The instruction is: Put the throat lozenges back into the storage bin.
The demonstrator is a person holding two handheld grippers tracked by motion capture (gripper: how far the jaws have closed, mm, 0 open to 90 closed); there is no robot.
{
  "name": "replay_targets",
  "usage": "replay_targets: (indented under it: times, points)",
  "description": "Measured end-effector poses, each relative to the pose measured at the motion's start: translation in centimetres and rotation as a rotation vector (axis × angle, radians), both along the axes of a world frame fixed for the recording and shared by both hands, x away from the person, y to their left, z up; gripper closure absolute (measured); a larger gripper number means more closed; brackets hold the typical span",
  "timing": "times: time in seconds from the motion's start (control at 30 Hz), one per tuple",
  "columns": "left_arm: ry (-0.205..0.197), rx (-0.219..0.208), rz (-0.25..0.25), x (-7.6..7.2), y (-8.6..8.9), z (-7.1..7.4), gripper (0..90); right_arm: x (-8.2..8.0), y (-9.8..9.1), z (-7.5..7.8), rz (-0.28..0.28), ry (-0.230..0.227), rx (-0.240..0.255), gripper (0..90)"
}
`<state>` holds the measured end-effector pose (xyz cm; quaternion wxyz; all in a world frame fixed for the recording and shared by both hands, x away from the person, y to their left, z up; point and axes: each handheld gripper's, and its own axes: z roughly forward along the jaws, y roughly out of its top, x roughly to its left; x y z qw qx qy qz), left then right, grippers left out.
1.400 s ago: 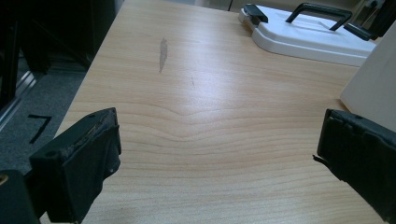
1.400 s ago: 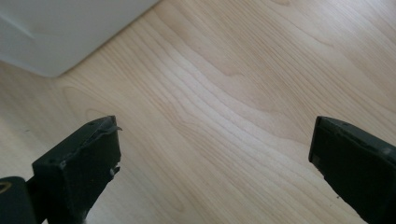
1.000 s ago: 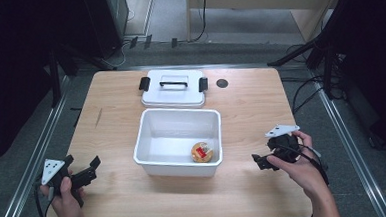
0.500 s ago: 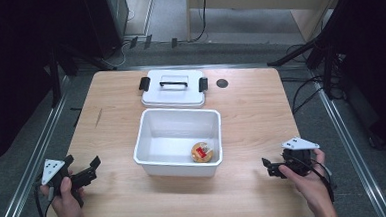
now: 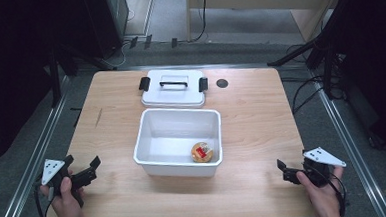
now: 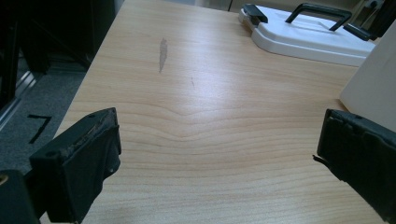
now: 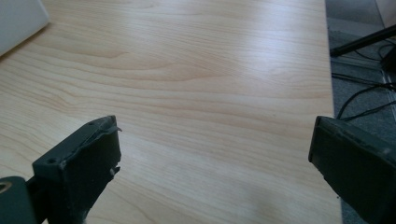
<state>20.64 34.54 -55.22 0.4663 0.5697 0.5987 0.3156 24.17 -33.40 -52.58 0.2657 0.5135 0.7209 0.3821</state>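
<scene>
White bin [image 5: 155, 140] stood open at the middle of the table [image 5: 251, 115], with a small round yellow container [image 5: 203, 151] lying in its near right corner; that content was seen from the high view, while the left gripper view caught just a white wall of the bin [image 6: 373, 88] at its right edge. The lid [image 5: 172, 89], with black handle and clips, lay flat on the table just beyond the bin. The left gripper [image 5: 81, 173] was held at the near left corner, jaws apart and clamped on nothing, the bin near to its right. The right gripper [image 5: 288, 169] was held at the near right edge, jaws likewise apart and empty, well apart from the bin. Bare wood lay before both grippers. The right gripper view showed the table's edge close by, with floor and cables [image 7: 364, 98] beyond.
</scene>
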Motion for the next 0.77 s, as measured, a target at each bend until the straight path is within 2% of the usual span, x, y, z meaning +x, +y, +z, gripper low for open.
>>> replay_targets:
  times: [0.23, 0.4, 0.53, 0.63, 0.77]
  points:
    - [-0.001, 0.001, 0.0, 0.0, 0.0, 0.0, 0.3, -1.2, -1.5, -0.6, -0.105, -0.06, 0.002, 2.6]
    - [0.0, 0.001, 0.0, 0.0, 0.0, 0.0, 0.3, -2.1, -2.6, -1.3, -0.185, -0.091, 0.041, 4.3]
    - [0.003, 0.0, -0.002, 0.0, 0.0, 0.0, 0.3, -2.5, -3.2, -1.9, -0.216, -0.103, 0.081, 4.6]
    - [0.006, -0.001, -0.003, 0.0, 0.0, 0.0, 0.4, -2.8, -3.3, -2.0, -0.236, -0.123, 0.106, 5.5]
    - [0.008, -0.008, -0.003, 0.0, 0.1, 0.0, 0.3, -3.0, -3.4, -2.0, -0.243, -0.124, 0.13, 5.5]
